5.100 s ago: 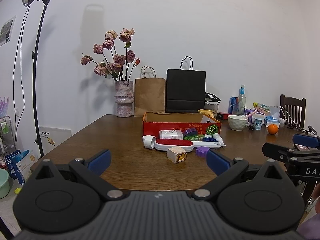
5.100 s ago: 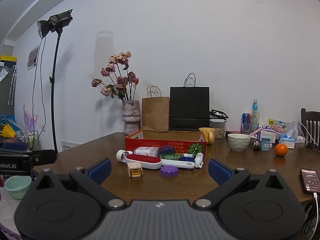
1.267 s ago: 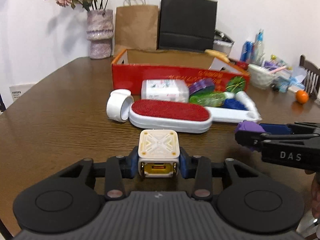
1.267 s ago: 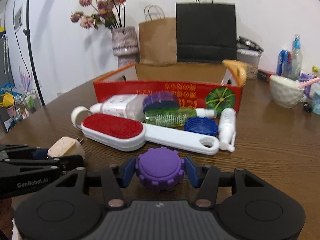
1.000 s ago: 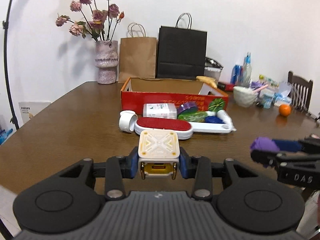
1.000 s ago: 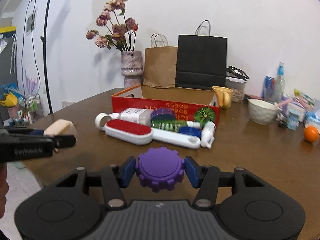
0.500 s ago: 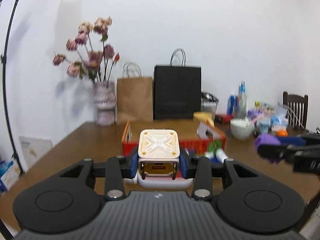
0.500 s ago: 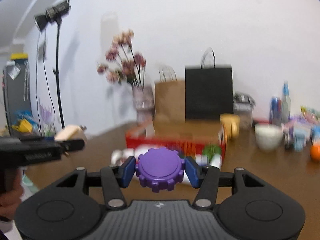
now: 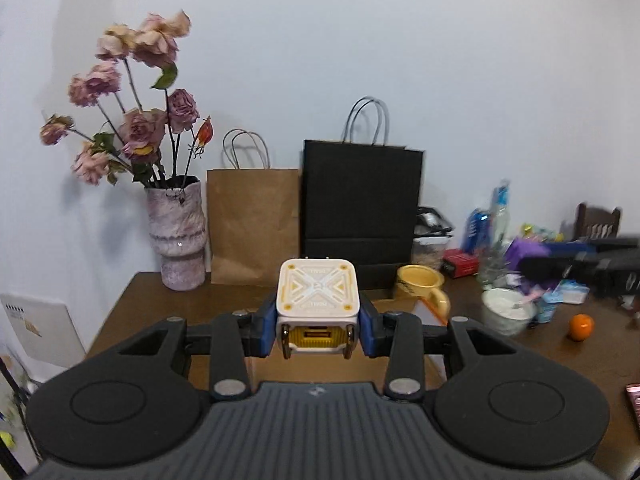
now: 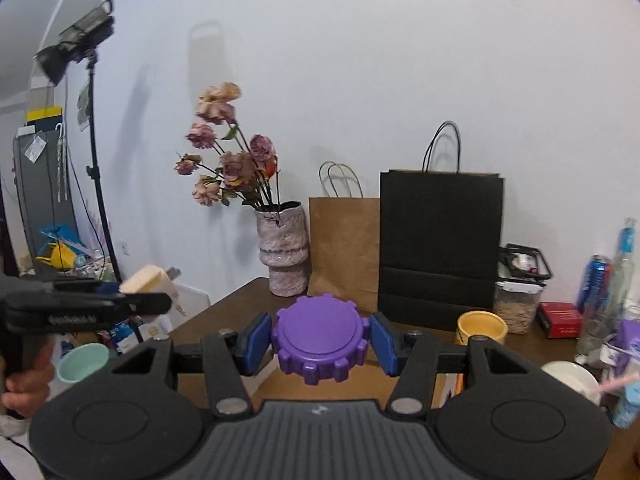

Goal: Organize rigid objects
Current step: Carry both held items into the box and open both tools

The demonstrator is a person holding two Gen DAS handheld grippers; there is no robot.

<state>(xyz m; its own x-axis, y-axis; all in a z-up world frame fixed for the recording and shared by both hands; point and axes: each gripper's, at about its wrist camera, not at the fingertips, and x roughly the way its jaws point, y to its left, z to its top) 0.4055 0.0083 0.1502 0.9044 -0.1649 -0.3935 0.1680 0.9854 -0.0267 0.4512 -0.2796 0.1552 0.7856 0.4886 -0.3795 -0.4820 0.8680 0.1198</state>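
Note:
My left gripper (image 9: 318, 330) is shut on a white and yellow cube-shaped charger (image 9: 317, 300), held up over the brown cardboard floor of the box (image 9: 320, 368). My right gripper (image 10: 322, 342) is shut on a purple toothed round lid (image 10: 322, 338), also raised over the box (image 10: 352, 384). In the right wrist view the left gripper (image 10: 120, 300) shows at the left with the charger (image 10: 148, 280). In the left wrist view the right gripper (image 9: 560, 264) shows blurred at the right with the lid (image 9: 524, 250). The other objects in front of the box are hidden below the grippers.
At the back of the wooden table (image 9: 168, 300) stand a vase of dried roses (image 9: 176, 236), a brown paper bag (image 9: 252, 224) and a black paper bag (image 9: 360, 208). A yellow mug (image 9: 420, 284), a white bowl (image 9: 506, 310), an orange (image 9: 580, 326) and bottles (image 9: 484, 224) crowd the right.
Both grippers closed on the charger and the lid, lifted them off the table and carried them up and forward toward the box. The table items have dropped out of sight.

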